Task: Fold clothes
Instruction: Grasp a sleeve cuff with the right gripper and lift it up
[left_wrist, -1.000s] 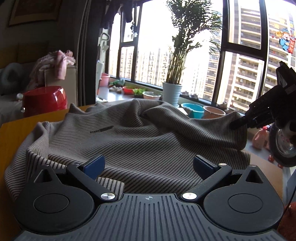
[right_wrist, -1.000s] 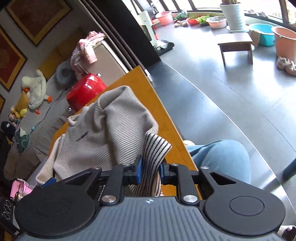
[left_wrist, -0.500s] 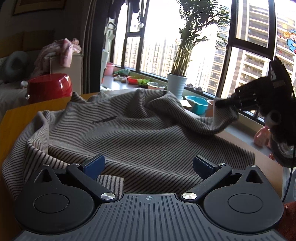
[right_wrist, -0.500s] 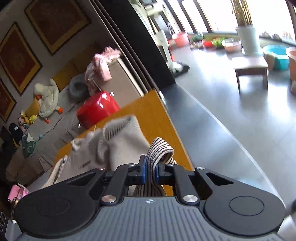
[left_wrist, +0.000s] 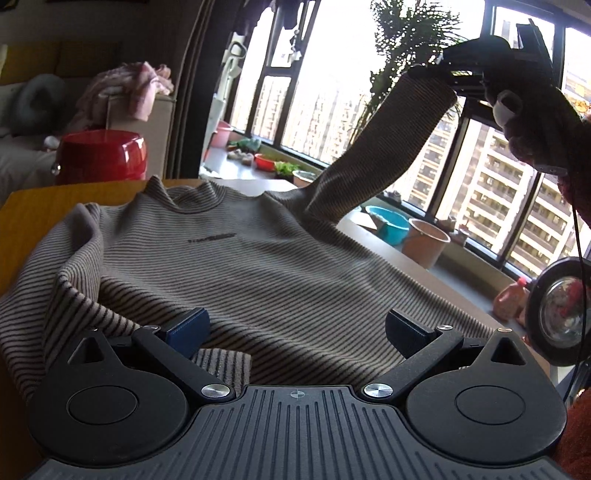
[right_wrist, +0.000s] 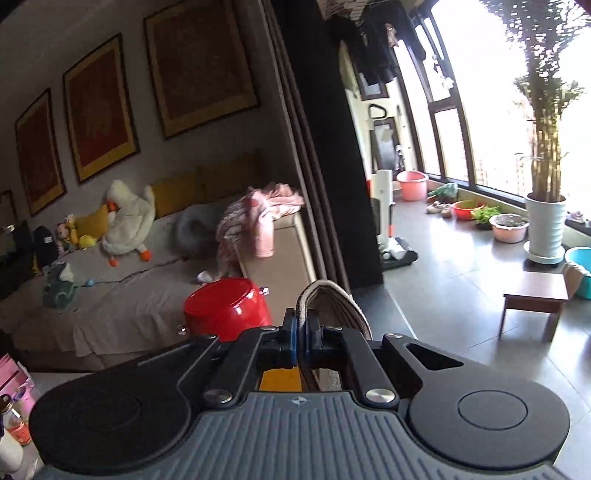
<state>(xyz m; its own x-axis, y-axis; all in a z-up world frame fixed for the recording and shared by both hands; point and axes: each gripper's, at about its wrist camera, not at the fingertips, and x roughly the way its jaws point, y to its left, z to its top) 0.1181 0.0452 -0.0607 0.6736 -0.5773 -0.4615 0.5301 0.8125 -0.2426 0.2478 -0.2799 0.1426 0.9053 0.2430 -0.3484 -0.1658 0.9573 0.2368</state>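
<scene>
A red stool (right_wrist: 226, 309) stands beside a beige sofa (right_wrist: 122, 295) bearing a white goose plush (right_wrist: 129, 221) and pink clothes (right_wrist: 258, 214). Three framed pictures (right_wrist: 96, 107) hang above. By the window: a potted plant (right_wrist: 545, 221), pink basins (right_wrist: 412, 184), a blue basin (left_wrist: 388, 223), and what may be a low wooden bench (right_wrist: 535, 295).

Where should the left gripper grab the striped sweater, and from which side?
Take the striped sweater at its near hem, coming in low from the near edge: the open left gripper already straddles it there. The right gripper holds the sleeve up.

small dark chest print on striped sweater (left_wrist: 212, 236) — too blurred to read
</scene>
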